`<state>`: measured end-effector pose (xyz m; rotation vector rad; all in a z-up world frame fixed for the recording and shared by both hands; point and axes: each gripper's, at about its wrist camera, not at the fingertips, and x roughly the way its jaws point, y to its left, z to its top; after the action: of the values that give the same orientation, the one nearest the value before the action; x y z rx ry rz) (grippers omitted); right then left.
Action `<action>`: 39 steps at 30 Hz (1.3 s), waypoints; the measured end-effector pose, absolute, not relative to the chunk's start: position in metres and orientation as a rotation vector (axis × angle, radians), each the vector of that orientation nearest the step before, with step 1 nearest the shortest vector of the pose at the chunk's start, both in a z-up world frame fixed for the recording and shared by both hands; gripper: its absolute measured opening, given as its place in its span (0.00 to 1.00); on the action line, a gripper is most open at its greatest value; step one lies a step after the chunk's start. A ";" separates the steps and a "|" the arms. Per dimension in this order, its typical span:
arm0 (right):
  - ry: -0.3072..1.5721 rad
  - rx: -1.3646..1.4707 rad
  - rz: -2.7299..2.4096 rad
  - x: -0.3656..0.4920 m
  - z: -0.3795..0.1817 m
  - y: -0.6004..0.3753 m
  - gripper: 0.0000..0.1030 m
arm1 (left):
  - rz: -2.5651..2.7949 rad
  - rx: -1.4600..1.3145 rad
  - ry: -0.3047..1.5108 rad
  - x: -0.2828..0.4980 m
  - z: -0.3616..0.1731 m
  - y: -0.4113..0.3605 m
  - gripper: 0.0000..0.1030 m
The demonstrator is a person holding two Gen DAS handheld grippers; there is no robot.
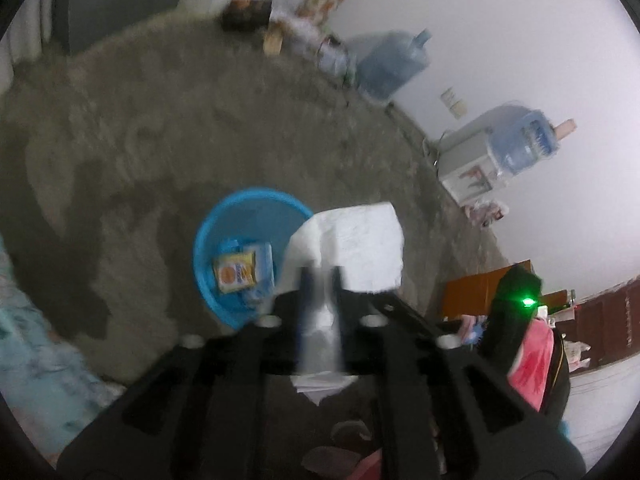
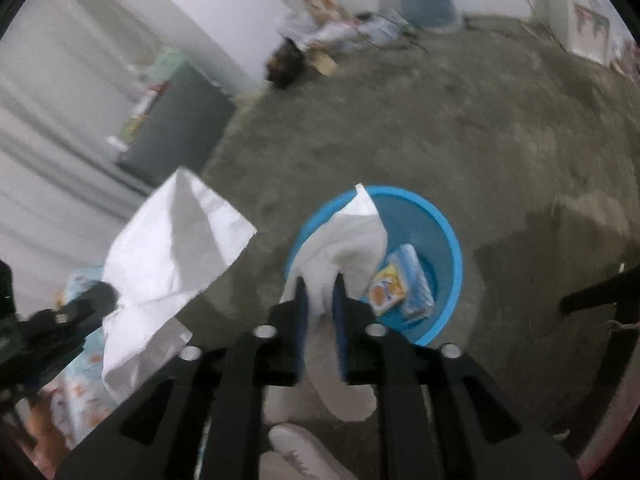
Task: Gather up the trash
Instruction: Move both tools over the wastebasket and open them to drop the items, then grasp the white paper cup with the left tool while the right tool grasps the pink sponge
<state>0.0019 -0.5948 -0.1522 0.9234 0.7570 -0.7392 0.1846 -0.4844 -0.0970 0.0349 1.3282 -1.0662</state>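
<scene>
A round blue basin (image 1: 208,236) stands on the concrete floor and holds a yellow packet (image 1: 235,272) and a blue-white wrapper (image 1: 264,256). My left gripper (image 1: 320,276) is shut on a white paper sheet (image 1: 356,240), held above the floor just right of the basin. In the right wrist view the basin (image 2: 448,240) lies straight ahead with the yellow packet (image 2: 386,290) inside. My right gripper (image 2: 320,284) is shut on a crumpled white tissue (image 2: 348,236) over the basin's near rim. The left gripper's paper sheet (image 2: 172,248) hangs at the left.
Large blue water jugs (image 1: 394,64) and a white dispenser (image 1: 464,160) stand along the wall. A dark grey cabinet (image 2: 176,128) stands at the far left wall. Clutter lies at the far wall (image 2: 320,40). A patterned bedsheet (image 1: 36,344) is at the left. A white shoe (image 2: 304,452) is below.
</scene>
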 end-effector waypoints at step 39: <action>0.650 0.444 -0.102 0.074 0.032 -0.382 0.74 | -0.527 -0.276 0.605 0.181 0.120 0.022 0.75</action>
<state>0.0744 -0.3822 0.0321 0.4438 0.6499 -0.1020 0.1810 0.0218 0.1197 -0.2760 0.6048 -0.5268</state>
